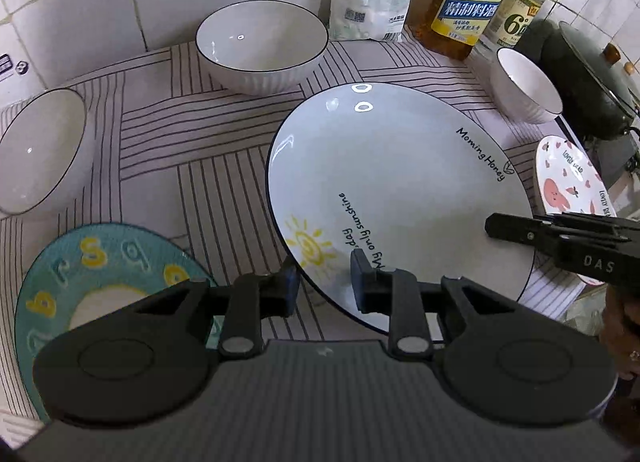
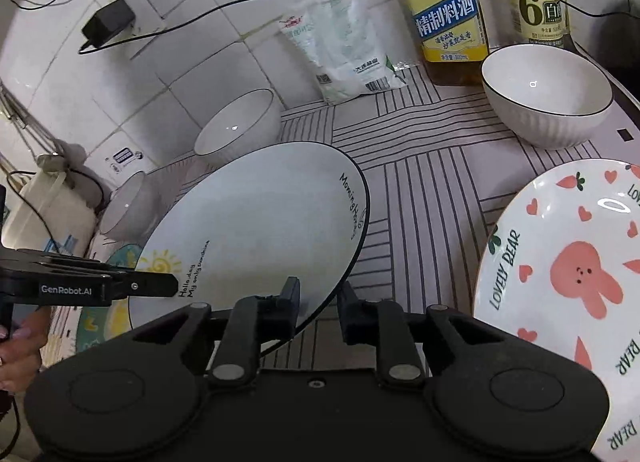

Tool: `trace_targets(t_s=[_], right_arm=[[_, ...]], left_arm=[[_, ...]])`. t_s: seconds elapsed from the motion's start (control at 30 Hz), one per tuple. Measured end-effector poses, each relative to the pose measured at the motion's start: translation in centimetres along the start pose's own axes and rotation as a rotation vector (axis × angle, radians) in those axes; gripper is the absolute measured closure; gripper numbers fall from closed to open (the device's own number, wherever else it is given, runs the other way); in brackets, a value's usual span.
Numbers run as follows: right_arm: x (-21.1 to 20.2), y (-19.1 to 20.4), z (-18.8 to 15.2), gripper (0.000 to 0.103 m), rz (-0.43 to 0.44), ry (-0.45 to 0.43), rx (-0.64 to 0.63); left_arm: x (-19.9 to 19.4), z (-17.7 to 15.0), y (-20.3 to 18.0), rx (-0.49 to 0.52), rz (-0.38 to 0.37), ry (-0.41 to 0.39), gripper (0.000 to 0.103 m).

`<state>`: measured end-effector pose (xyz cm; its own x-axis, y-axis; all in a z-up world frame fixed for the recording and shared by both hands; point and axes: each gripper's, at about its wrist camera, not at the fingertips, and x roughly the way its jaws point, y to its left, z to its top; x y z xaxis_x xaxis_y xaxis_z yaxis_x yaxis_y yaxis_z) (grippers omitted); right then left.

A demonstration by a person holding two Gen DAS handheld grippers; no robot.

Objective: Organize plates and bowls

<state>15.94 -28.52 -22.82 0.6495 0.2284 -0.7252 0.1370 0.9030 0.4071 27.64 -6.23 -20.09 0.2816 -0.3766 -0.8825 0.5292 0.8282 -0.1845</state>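
L tool (image 1: 325,282) and R tool (image 2: 318,312) are each seen w/ fingers parted astride opposite rims of the sun plate (image 1: 400,198), not clamped, plate lying on the striped bench (image 1: 192,166) btwn teal plate (image 1: 100,282) & bear plate (image 2: 560,282).

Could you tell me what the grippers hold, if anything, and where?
Large round white ceramic sun-printed plate: opposite rim parts sit within the left gripper and right gripper; actual clamping cannot be told.

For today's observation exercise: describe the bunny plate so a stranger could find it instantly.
On the striped countertop mat, look right of the large white sun-print plate. The round white ceramic plate there alone carries a pink bunny, hearts and "LOVELY BEAR" lettering.
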Motion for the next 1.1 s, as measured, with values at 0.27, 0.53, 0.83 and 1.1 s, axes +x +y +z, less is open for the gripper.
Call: trace_targets(t_s=[0.27,0.53,0.83,1.1], right_arm=[[1.5,1.3,0.9,0.079,-0.128,0.004,0.061],[3.0,3.0,1.2,0.07,-0.287,0.089,0.143],[-1.7,7.6,1.5,0.055,-0.387,-0.037,0.054],[-6.0,11.0,1.2,0.042,-0.364,-0.19,0.03]], left_arm=[[3.1,1.0,1.7,-0.114,-0.045,0.07,0.078],[3.1,1.2,0.7,-0.035,0.023,0.118,0.08],[-1.0,1.2,1.3,0.151,0.145,0.128,0.072],[-7.5,0.4,4.1,0.149,0.113,0.072,0.058]])
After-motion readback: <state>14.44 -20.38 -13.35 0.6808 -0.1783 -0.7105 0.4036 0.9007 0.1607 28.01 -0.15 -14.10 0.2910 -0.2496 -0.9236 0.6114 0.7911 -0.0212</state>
